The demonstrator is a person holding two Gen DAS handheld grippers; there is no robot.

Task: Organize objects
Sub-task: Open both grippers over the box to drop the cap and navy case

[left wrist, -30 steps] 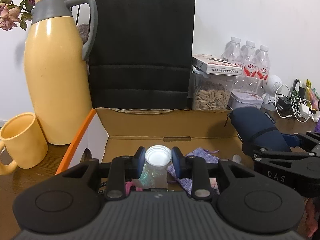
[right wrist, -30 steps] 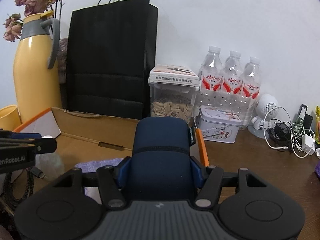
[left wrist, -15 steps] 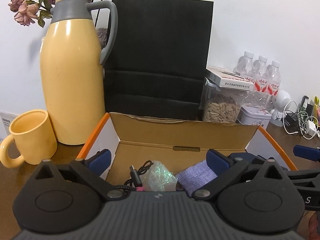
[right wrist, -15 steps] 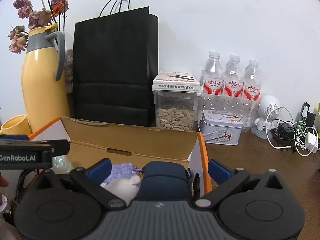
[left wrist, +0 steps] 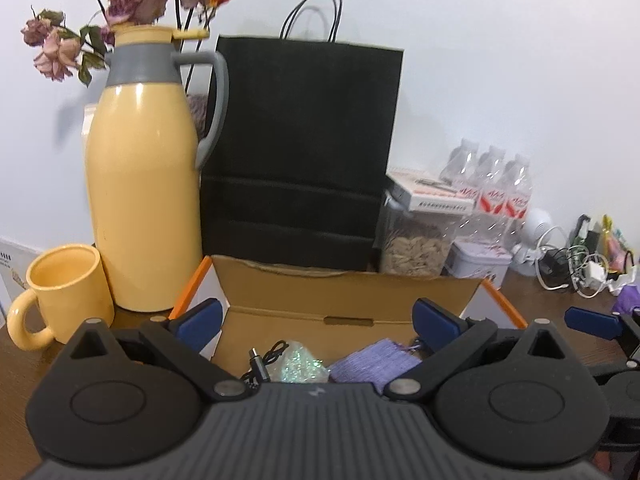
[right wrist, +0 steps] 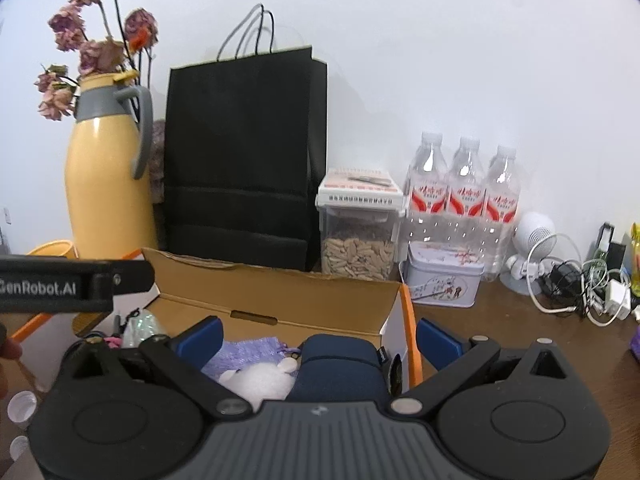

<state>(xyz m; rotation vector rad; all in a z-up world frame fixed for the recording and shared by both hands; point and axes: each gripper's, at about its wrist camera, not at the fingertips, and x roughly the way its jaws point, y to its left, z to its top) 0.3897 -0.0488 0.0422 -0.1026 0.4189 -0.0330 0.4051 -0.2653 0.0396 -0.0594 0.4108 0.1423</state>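
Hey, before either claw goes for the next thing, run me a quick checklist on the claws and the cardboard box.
1. Left claw open, nothing between its blue pads: ok.
2. Right claw open, clear of the navy blue fabric pouch: ok.
3. Navy pouch inside the open brown cardboard box: ok.
4. Iridescent glittery bottle in the box, beside the lilac woven cloth bag: ok.
5. Bottle upright: cannot tell.
6. Room left in the box: cannot tell.

A jug point(left wrist: 140, 200) and a paper bag point(left wrist: 300, 152) stand behind the open box point(left wrist: 348, 296), a mug point(left wrist: 66, 288) at its left.
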